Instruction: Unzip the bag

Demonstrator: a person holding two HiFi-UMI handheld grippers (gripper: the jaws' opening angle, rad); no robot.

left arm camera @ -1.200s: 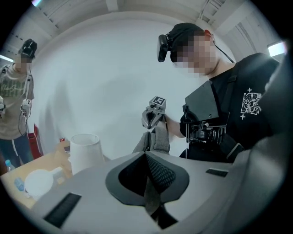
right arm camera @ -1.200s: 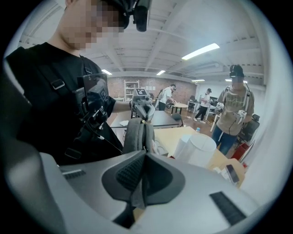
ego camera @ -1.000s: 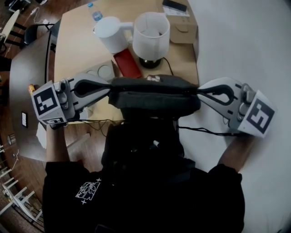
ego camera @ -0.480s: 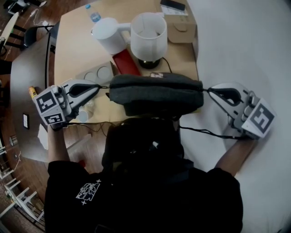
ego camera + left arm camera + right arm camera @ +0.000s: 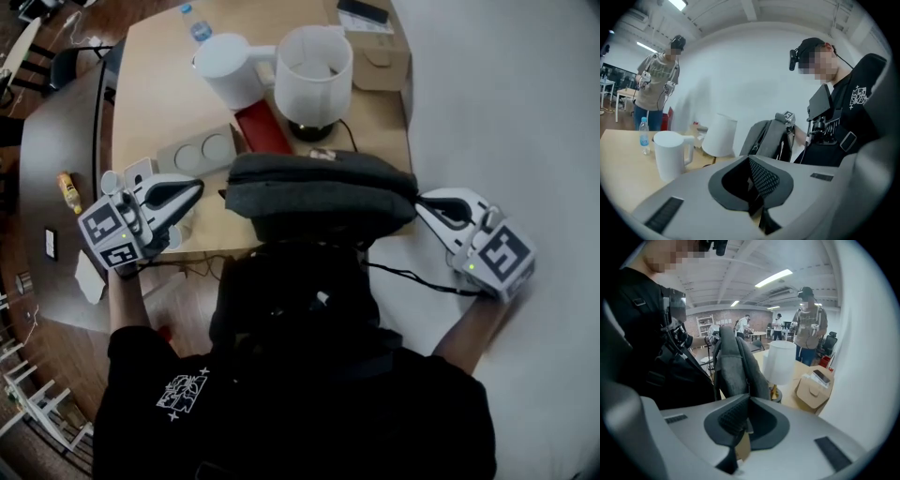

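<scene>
A dark grey bag (image 5: 319,192) lies lengthwise at the near edge of the wooden table (image 5: 159,94), close to the person's chest. My left gripper (image 5: 197,186) is shut and holds nothing; its tip points at the bag's left end across a small gap. My right gripper (image 5: 419,200) is also shut and holds nothing, its tip just off the bag's right end. In the left gripper view the bag (image 5: 766,136) stands beyond the closed left gripper (image 5: 749,159). In the right gripper view the bag (image 5: 736,364) rises just past the closed right gripper (image 5: 749,397).
Behind the bag stand a white jug (image 5: 230,70), a white lamp (image 5: 314,61), a flat red thing (image 5: 264,129) and a cardboard box (image 5: 375,47). A grey plate with round sockets (image 5: 197,150) lies at the left. A black cable (image 5: 412,277) runs past the right gripper. Other people stand in the background.
The left gripper has drawn back to the left, off the bag's left end. The right gripper pulled away to the right, then came back near the bag's right end. The bag stayed put.
</scene>
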